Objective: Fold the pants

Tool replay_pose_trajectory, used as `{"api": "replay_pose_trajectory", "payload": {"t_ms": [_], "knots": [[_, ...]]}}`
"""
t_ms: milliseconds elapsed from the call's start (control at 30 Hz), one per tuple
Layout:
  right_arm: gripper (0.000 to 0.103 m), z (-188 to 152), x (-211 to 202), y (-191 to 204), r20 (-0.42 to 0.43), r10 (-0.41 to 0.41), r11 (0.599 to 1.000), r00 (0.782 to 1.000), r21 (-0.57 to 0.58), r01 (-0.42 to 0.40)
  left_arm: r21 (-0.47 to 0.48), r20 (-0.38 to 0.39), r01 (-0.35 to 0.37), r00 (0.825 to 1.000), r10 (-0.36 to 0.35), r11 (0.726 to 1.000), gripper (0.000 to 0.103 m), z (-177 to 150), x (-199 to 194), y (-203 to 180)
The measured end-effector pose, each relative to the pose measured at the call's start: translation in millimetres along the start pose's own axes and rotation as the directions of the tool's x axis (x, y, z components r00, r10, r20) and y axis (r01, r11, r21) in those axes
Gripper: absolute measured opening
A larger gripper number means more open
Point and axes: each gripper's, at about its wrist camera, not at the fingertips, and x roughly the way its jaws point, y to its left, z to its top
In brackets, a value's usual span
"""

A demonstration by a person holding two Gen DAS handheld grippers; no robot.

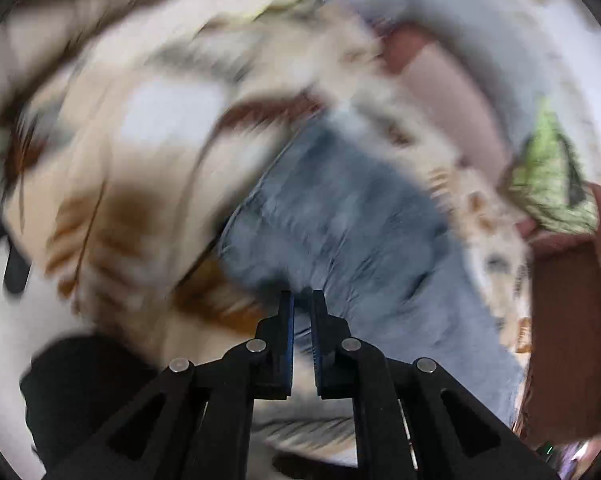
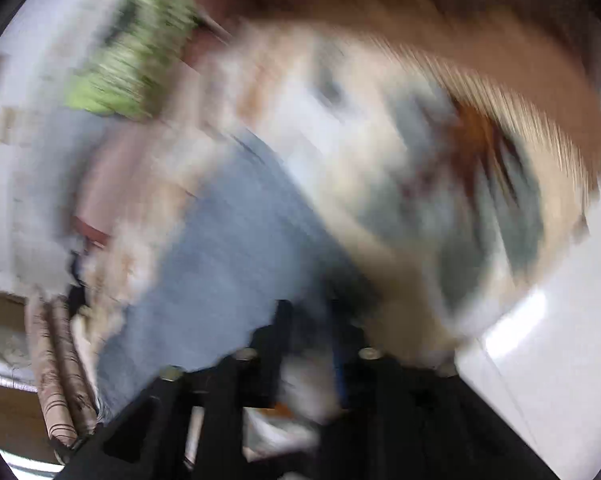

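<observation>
Light blue pants [image 1: 340, 220] lie spread on a cream bedspread with brown leaf prints [image 1: 100, 168]. In the left wrist view my left gripper [image 1: 302, 294] is shut at the near edge of the pants, and wrinkles in the fabric run together at its tips. The right wrist view is heavily blurred. There the pants [image 2: 228, 240] stretch away to the upper left of my right gripper [image 2: 310, 308]. Its fingers stand a little apart with pale blurred fabric between them, and whether the pads press on it is not clear.
A green patterned cushion [image 1: 548, 172] [image 2: 132, 52] and a pink pillow [image 1: 452, 96] lie beyond the pants. Brown wooden furniture [image 1: 568, 340] borders the bed on the right. A black shape [image 1: 80, 392] sits at lower left. White floor [image 2: 540, 360] shows beside the bed.
</observation>
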Motion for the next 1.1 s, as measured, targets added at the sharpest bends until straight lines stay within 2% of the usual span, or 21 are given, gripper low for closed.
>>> {"api": "replay_pose_trajectory", "payload": {"t_ms": [67,100,133,200,267,333,433,500,533,567,600,667,733,800,833,900,933,967,1033,1067,1100], "knots": [[0.039,-5,-19,-3,0.070,-0.036,0.999,0.997,-0.018,0.038,-0.035,0.038,-0.026,0.999,0.028,0.999,0.012,2,-10,12],[0.059,-5,-28,-3,0.102,-0.047,0.999,0.994,-0.018,0.049,-0.029,0.074,-0.031,0.997,0.033,0.999,0.021,4,-19,12],[0.064,-4,-40,-1,0.149,-0.047,0.999,0.988,-0.016,0.049,-0.008,0.125,-0.035,0.992,0.036,0.999,0.026,9,-32,7],[0.064,2,-59,9,0.206,-0.003,0.999,0.979,-0.037,0.011,0.045,0.216,-0.025,0.976,0.015,0.999,0.044,15,-54,-11],[0.064,8,-67,30,0.226,0.072,0.994,0.972,-0.093,-0.053,0.117,0.264,-0.013,0.964,-0.019,0.993,0.053,18,-64,-35],[0.065,13,-61,53,0.197,0.156,0.980,0.968,-0.157,-0.126,0.207,0.272,0.013,0.960,-0.071,0.978,0.056,15,-65,-61],[0.065,18,-32,60,0.126,0.201,0.973,0.971,-0.143,-0.183,0.286,0.228,0.049,0.967,-0.118,0.957,0.057,7,-46,-85],[0.066,19,-7,41,0.093,0.112,0.990,0.989,-0.096,-0.103,0.304,0.206,0.000,0.976,-0.066,0.953,0.064,2,-23,-89],[0.065,18,9,24,0.044,0.069,0.997,0.997,-0.034,-0.067,0.310,0.170,-0.104,0.984,0.052,0.945,0.065,-1,0,-84],[0.063,15,9,14,0.052,0.129,0.992,0.990,-0.017,-0.129,0.304,0.113,-0.184,0.981,0.156,0.935,0.064,-2,21,-77],[0.062,15,5,15,0.056,0.129,0.992,0.990,-0.025,-0.127,0.287,0.027,-0.231,0.972,0.233,0.930,0.064,-5,45,-60],[0.062,16,-7,27,0.038,0.056,0.997,0.998,-0.051,-0.054,0.292,0.066,-0.208,0.978,0.197,0.934,0.064,-10,38,-53],[0.063,19,-23,61,0.103,-0.005,0.987,0.995,-0.157,0.021,0.296,0.083,-0.231,0.973,0.216,0.927,0.064,-7,25,-63],[0.063,25,-27,101,0.126,0.026,0.968,0.992,-0.252,0.006,0.309,0.140,-0.183,0.979,0.146,0.933,0.066,-2,7,-76],[0.064,24,-23,128,0.111,0.056,0.949,0.992,-0.316,-0.019,0.340,0.188,-0.165,0.976,0.105,0.926,0.068,0,-4,-87],[0.065,21,-3,188,0.045,0.099,0.888,0.994,-0.455,-0.068,0.386,0.261,-0.183,0.962,0.083,0.904,0.083,3,-13,-102],[0.065,16,14,222,0.005,0.114,0.846,0.993,-0.524,-0.095,0.405,0.286,-0.207,0.954,0.092,0.890,0.084,4,-10,-108],[0.065,8,37,259,-0.053,0.124,0.794,0.991,-0.593,-0.131,0.415,0.279,-0.224,0.954,0.111,0.882,0.085,6,-2,-106],[0.065,-5,79,303,-0.158,0.120,0.743,0.980,-0.640,-0.194,0.400,0.189,-0.310,0.949,0.253,0.862,0.085,8,34,-91],[0.065,-12,110,332,-0.221,0.101,0.717,0.970,-0.660,-0.224,0.389,0.138,-0.324,0.946,0.294,0.862,0.085,8,49,-82],[0.065,-18,122,341,-0.240,0.085,0.701,0.967,-0.675,-0.229,0.368,0.119,-0.302,0.953,0.278,0.879,0.087,5,58,-70]]}}
